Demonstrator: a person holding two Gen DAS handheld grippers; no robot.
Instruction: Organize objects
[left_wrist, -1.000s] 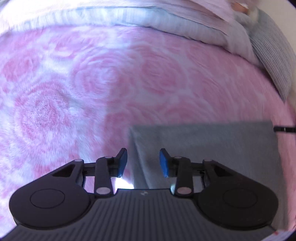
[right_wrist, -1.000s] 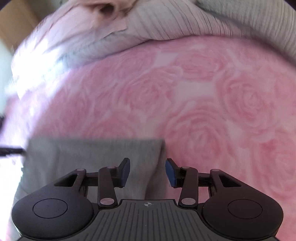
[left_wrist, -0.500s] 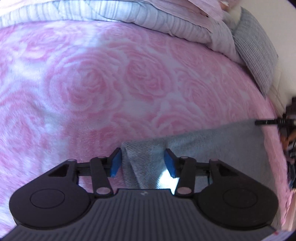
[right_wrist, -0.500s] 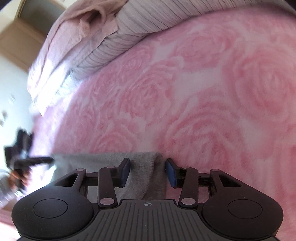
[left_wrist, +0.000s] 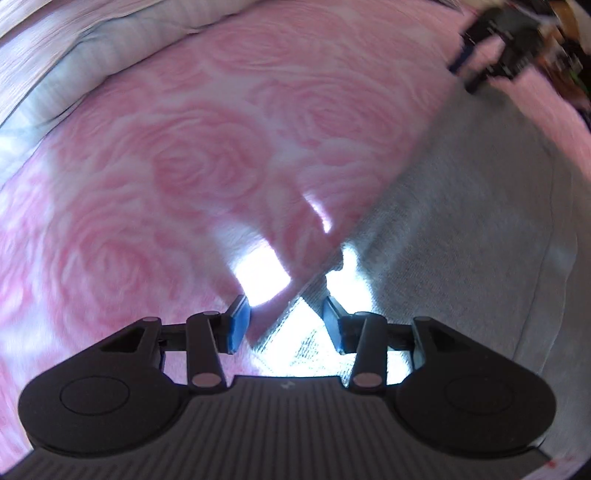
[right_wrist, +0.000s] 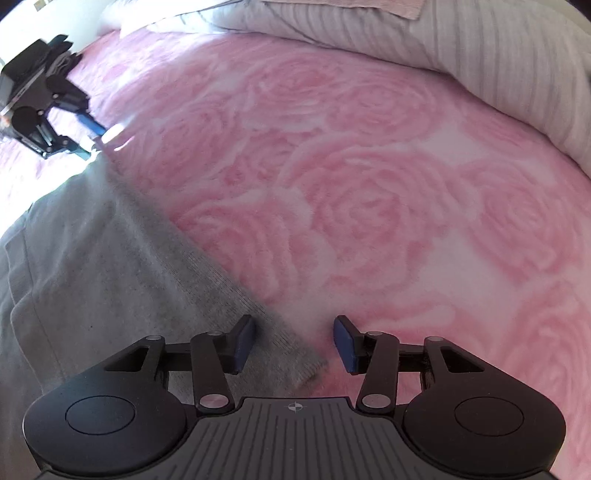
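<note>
A grey garment (right_wrist: 96, 266) is lying flat on the pink rose-patterned bed (right_wrist: 369, 184). Each claw is hanging over one of its corners: the left claw (left_wrist: 282, 325) has just been closing slightly, the right claw (right_wrist: 293, 343) opening slightly. Both are spread around the hem without pinching it. The step in hand looks like taking the corners for a fold. Next, both claws need to press together on the cloth before lifting.

A home bedroom is showing: a bed (right_wrist: 369, 166) wearing a pink rose-patterned blanket, striped bedding (right_wrist: 498, 55) lying bunched along its edge.
</note>
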